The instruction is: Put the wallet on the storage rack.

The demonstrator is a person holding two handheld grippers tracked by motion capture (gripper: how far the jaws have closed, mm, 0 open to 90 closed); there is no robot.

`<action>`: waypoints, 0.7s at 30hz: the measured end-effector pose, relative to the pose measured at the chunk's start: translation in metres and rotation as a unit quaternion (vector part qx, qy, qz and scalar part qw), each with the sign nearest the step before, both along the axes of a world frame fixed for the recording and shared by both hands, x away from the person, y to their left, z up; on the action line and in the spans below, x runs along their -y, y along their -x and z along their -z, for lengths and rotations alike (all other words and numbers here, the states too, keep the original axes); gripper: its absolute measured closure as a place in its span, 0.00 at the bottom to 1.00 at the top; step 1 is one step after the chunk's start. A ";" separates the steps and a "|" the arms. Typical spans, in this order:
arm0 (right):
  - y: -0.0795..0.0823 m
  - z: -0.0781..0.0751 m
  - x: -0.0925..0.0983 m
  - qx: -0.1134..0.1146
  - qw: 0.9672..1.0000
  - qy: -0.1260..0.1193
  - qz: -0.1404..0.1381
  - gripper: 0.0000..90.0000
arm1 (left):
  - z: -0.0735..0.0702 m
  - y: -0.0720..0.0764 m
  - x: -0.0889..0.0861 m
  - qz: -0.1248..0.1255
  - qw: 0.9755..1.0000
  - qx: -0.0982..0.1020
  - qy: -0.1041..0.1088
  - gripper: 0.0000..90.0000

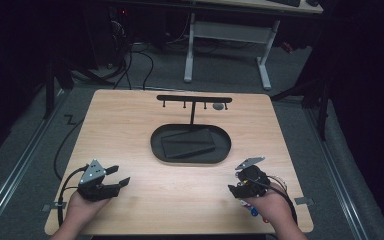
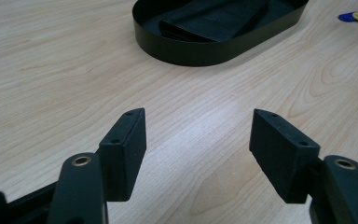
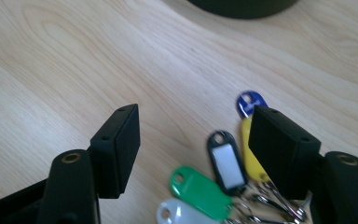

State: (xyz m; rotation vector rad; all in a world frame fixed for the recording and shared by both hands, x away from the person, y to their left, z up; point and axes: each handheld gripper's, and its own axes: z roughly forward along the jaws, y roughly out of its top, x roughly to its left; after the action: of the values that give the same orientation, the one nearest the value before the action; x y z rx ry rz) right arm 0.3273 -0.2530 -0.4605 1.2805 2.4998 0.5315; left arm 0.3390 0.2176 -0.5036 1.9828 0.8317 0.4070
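High view: both hands rest on counter (image 1: 130,130), nothing started. Left hand-held gripper (image 2: 198,140) & right hand-held gripper (image 3: 193,135) released, empty. Key tags (image 3: 200,189) by right one, not in tray (image 1: 156,145).

One wooden table (image 1: 130,130) holds one black oval tray (image 1: 190,157) at its centre, with one dark folded cloth (image 1: 187,141) inside. One black T-shaped rack (image 1: 194,100) stands at the far side. Five key tags lie near right: blue (image 3: 250,101), yellow (image 3: 253,161), black (image 3: 226,161), green (image 3: 200,191), white (image 3: 179,215). Two grippers, left (image 1: 114,176) and right (image 1: 239,181).
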 end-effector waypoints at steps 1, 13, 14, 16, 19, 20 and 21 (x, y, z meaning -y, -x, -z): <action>-0.002 -0.001 0.003 -0.009 1.000 0.006 0.004 0.41 | 0.000 0.001 0.001 0.001 1.000 0.002 -0.001 0.41; -0.001 -0.004 0.048 -0.087 0.994 0.060 0.009 0.56 | 0.001 0.003 0.004 0.010 1.000 0.001 -0.012 0.41; 0.000 -0.004 0.051 -0.091 0.994 0.065 0.011 0.57 | 0.001 0.003 0.004 0.008 1.000 0.001 -0.011 0.41; 0.004 -0.005 0.061 -0.100 0.992 0.074 0.020 0.60 | 0.001 0.003 0.003 0.007 1.000 0.000 -0.009 0.41; 0.006 -0.007 0.078 -0.103 0.990 0.077 0.050 0.61 | 0.002 0.003 0.002 0.007 1.000 -0.001 -0.011 0.41; 0.005 -0.007 0.082 -0.104 0.990 0.079 0.054 0.61 | 0.002 0.003 0.003 0.008 1.000 -0.002 -0.012 0.41; 0.005 -0.008 0.087 -0.106 0.989 0.079 0.063 0.61 | 0.002 0.003 0.003 0.009 1.000 -0.002 -0.014 0.41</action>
State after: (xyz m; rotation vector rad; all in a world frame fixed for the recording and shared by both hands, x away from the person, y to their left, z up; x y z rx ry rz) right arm 0.3222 -0.3396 -0.4526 1.4885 2.5442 0.1703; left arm 0.3355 0.2147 -0.5058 2.0159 0.8143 0.4074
